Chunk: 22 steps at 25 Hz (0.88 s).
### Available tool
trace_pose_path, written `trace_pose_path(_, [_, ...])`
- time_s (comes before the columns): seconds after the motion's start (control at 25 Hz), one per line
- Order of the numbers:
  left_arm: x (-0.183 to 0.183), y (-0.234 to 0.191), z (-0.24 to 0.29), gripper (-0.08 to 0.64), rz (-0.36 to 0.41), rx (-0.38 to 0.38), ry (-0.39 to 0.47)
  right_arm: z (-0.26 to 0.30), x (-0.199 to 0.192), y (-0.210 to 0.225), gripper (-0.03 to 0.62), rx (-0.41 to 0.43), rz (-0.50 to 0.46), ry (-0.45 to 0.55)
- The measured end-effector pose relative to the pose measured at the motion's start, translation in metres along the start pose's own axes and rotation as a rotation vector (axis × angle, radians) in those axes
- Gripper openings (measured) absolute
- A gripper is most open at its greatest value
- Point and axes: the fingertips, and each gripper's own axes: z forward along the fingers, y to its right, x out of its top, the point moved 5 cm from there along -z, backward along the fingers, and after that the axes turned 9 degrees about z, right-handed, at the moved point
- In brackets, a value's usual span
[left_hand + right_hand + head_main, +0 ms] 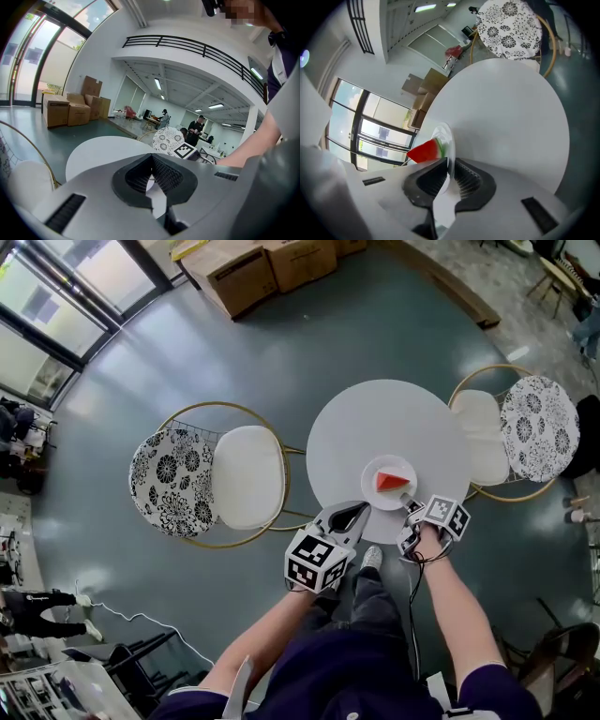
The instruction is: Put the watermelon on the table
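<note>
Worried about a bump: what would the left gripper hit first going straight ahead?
Probably the small white plate carrying the red watermelon wedge, judging by the head view; the left gripper points at it across the round white table. Its height is unclear.

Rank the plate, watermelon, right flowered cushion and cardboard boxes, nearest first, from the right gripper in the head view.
1. Plate: in the right gripper.
2. Watermelon: on that plate.
3. Flowered cushion: far right.
4. Cardboard boxes: top edge.

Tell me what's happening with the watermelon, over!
Right gripper shut on plate rim; left gripper shut, empty. Watermelon on plate, over table. Nothing in the way.
</note>
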Motion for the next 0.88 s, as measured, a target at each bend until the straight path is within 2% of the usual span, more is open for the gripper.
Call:
trace_pose_path(0.44, [-0.0004,0.0058,0.0015,0.005,0.005,-0.016,-0.005,0.0025,0.0035,0.0020,0.063,-0.220,-0.216,0.002])
trace_pose_path(0.88, [0.0010,0.0067,-0.0013,0.004,0.009,-0.026,-0.003,0.0032,0.0030,-0.0014,0.075,-0.341,-0.369,-0.009])
